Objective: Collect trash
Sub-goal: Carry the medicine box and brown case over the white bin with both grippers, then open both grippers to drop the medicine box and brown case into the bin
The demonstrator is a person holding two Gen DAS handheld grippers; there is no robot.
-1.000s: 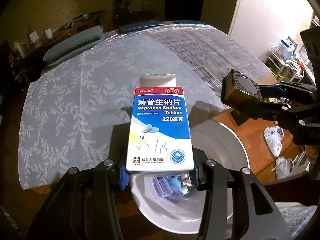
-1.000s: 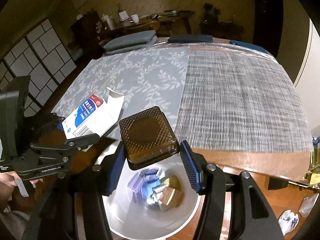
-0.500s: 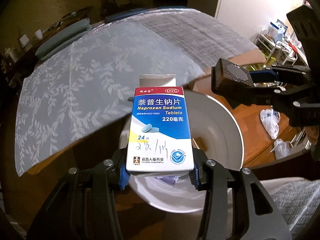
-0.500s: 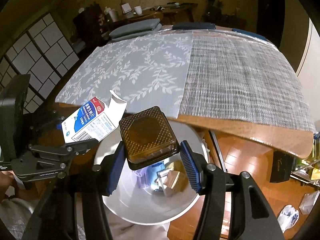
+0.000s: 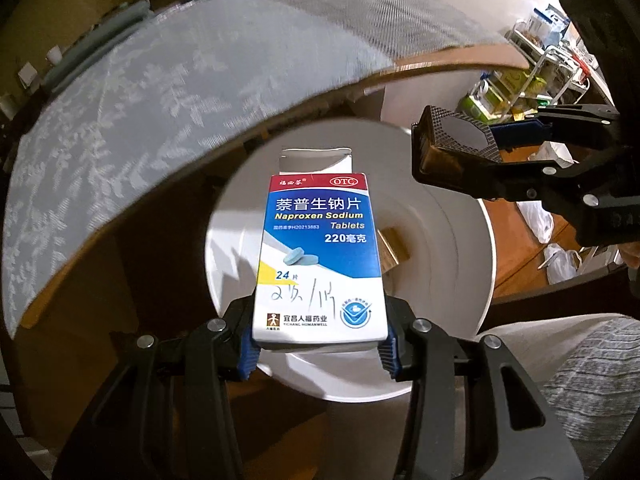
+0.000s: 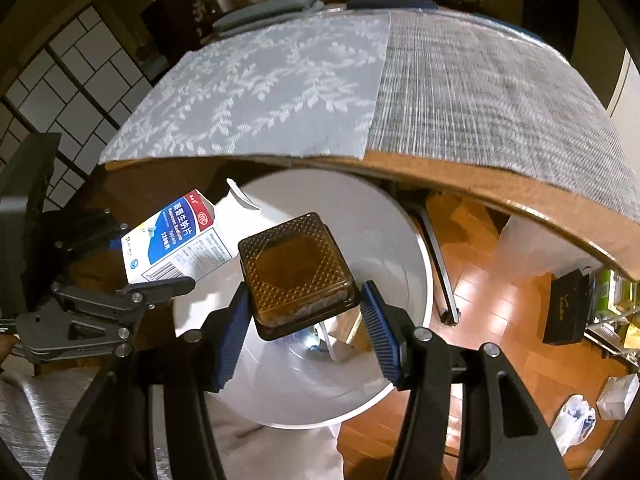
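Note:
A blue, white and red medicine box (image 5: 320, 256) with its top flap open is clamped at its lower end in my left gripper (image 5: 318, 344), above the mouth of a white round bin (image 5: 472, 264). My right gripper (image 6: 304, 316) is shut on a small brown plastic tray (image 6: 298, 276) with an embossed pattern, also over the bin (image 6: 400, 240). In the right wrist view the box (image 6: 176, 236) and the left gripper (image 6: 132, 256) sit just left of the tray. The tray (image 5: 452, 140) shows at the upper right of the left wrist view. Earlier trash (image 6: 340, 340) lies at the bin's bottom.
The table edge (image 6: 440, 176) overhangs the far side of the bin, covered by a leaf-patterned cloth (image 6: 260, 92) and a woven mat (image 6: 480, 92). Plastic bags (image 6: 576, 420) and a black box (image 6: 568, 308) lie on the wooden floor at right. A person's clothed leg (image 5: 592, 376) is near the bin.
Both grippers have sunk and drawn back from the tabletop, so the bin's mouth now lies right under the box and the tray. Both grips are unchanged.

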